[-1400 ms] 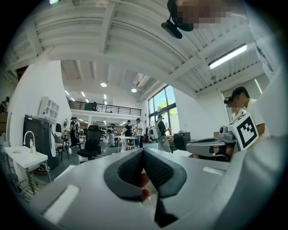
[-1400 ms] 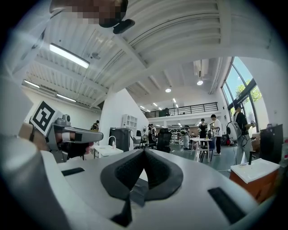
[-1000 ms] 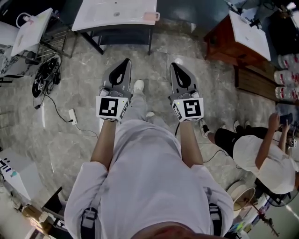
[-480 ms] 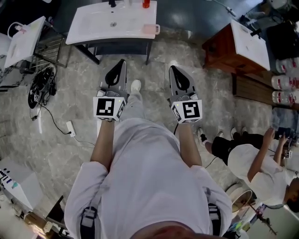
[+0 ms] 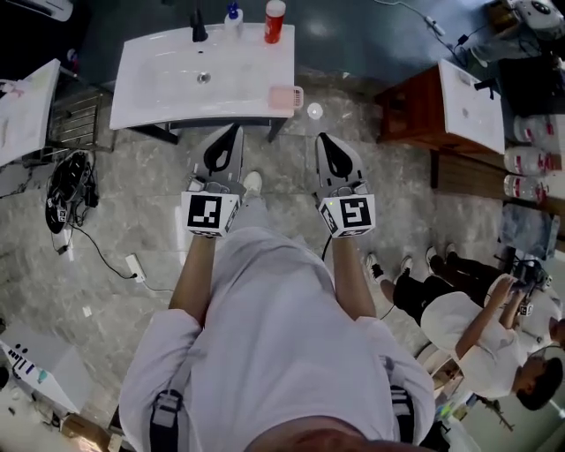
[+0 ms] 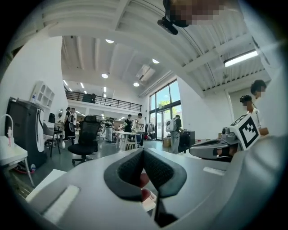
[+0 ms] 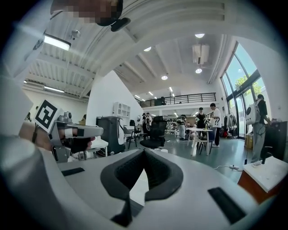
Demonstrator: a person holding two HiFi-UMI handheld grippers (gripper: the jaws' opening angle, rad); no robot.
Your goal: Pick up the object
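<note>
A white sink table (image 5: pixel 168 88) stands ahead at the top of the head view. At its back edge are a red bottle (image 5: pixel 274 20), a small blue-capped bottle (image 5: pixel 232 15) and a black tap (image 5: pixel 199 26). A pink holder (image 5: pixel 285 97) sits at its front right corner. My left gripper (image 5: pixel 234 130) and right gripper (image 5: pixel 322 139) are held level side by side, both shut and holding nothing, their tips just short of the table's front edge. In the left gripper view, a red thing with a white label (image 6: pixel 144 180) shows through the slit under the tips (image 6: pixel 143 150). The right tips (image 7: pixel 144 150) meet.
A brown cabinet with a white top (image 5: pixel 459 97) stands to the right, another white table (image 5: pixel 22 106) to the left. Cables and a power strip (image 5: pixel 134 265) lie on the floor at left. People (image 5: pixel 477 327) sit at lower right. A white round thing (image 5: pixel 314 110) lies on the floor.
The sink table has come nearer, and the bottles and tap have come into view. Both grippers have moved forward toward it, still shut.
</note>
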